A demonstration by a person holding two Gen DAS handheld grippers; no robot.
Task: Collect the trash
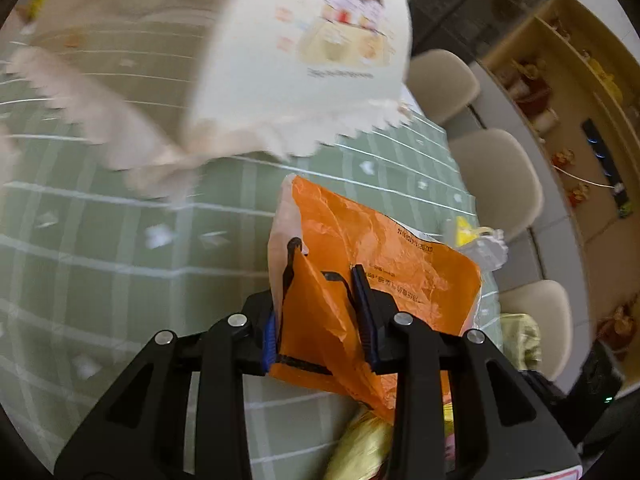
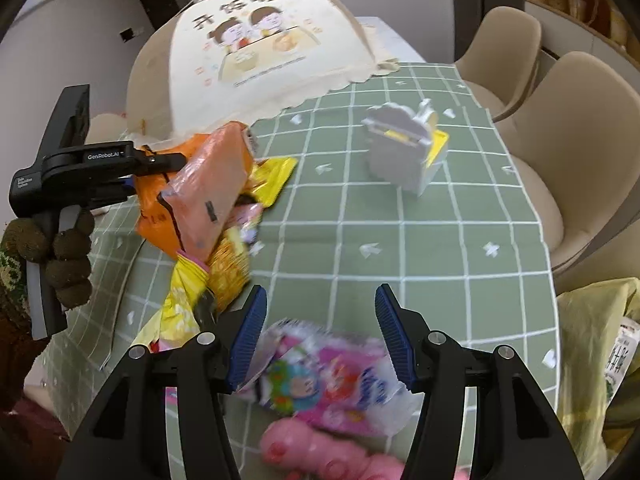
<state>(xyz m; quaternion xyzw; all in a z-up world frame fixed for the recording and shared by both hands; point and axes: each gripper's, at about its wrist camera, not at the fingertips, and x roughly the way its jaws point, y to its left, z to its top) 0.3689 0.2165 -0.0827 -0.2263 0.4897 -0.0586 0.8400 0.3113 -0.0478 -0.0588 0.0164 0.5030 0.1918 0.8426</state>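
Over the green checked tablecloth (image 2: 400,208), left gripper (image 1: 324,292) pinches a crinkled orange plastic wrapper (image 1: 384,248); right gripper (image 2: 320,320), jaws wide, must close on the pink printed packet (image 2: 332,384).

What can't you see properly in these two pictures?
- Left wrist view: food cover is smeared by motion blur, so its print is unreadable.
- Left wrist view: yellow wrapper is mostly hidden behind the left gripper.
- Right wrist view: pink toy is cut off by the bottom edge.
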